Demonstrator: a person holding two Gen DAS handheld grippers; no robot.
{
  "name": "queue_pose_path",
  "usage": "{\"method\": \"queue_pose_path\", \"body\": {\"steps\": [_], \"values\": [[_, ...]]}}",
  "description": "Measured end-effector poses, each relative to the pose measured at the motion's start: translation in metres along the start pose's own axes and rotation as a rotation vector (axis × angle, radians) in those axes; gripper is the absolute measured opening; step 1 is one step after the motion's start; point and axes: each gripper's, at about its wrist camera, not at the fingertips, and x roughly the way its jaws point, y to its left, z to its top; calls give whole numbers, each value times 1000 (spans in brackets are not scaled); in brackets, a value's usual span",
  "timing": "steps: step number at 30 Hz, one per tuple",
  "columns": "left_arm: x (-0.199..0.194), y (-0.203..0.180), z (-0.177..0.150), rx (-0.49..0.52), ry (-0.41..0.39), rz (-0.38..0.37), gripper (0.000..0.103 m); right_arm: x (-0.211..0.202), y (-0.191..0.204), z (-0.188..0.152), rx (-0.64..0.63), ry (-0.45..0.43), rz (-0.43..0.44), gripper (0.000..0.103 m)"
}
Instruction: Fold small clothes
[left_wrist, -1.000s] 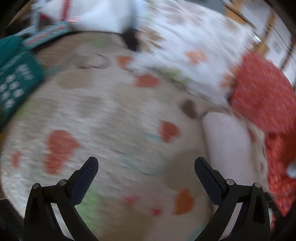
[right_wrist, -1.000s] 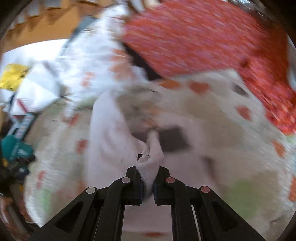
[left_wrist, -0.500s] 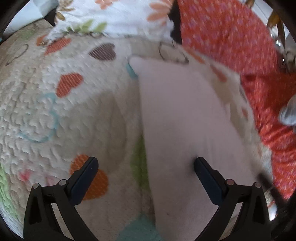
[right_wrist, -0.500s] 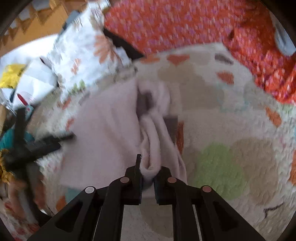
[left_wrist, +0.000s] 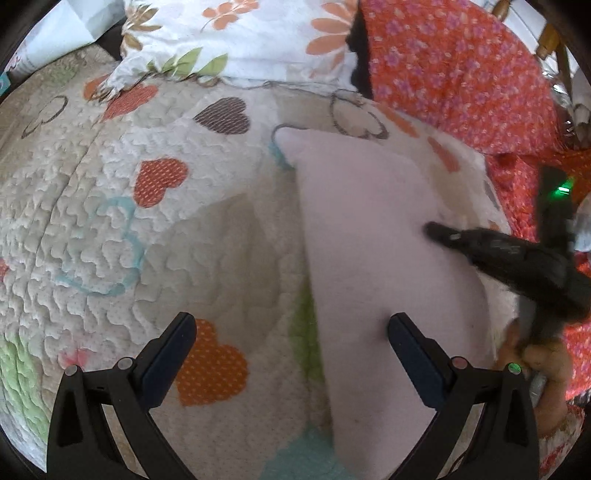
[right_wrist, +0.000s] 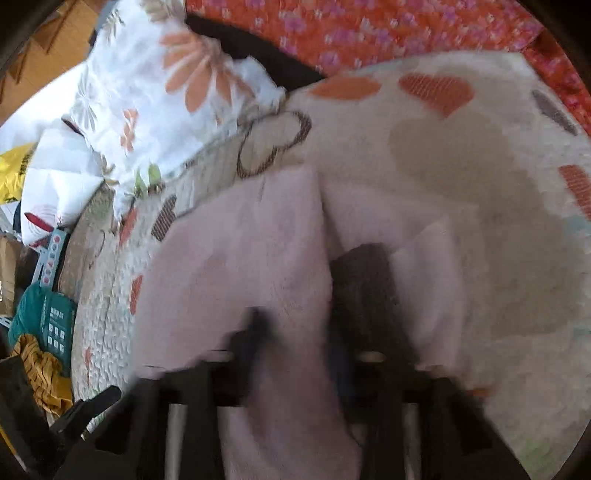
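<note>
Blurred right tool (right_wrist: 306, 328), perhaps parted, over pink cloth (right_wrist: 236, 266).

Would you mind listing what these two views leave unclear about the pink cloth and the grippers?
1. Right wrist view: the right gripper is smeared by motion blur, so whether its jaws are open or shut on the pink cloth cannot be told.
2. Left wrist view: the cloth's near end runs off the bottom edge, behind the left gripper.
3. Left wrist view: the cloth's right edge is hidden by the other gripper.
</note>
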Motion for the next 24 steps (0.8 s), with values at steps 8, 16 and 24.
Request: {"method": "queue_pose_path", "body": {"steps": [8,16,24], "values": [[22,-23,-9,30,83,-115,103,-72,-12,4,-21,-196,-168,12],[46,-42,-26,131,177,-27,103,-44,-49,-12,32,-73,-241,35],[28,-28,-23,74,132,-92,103,-106,-51,-68,6,-105,-119,51]]}}
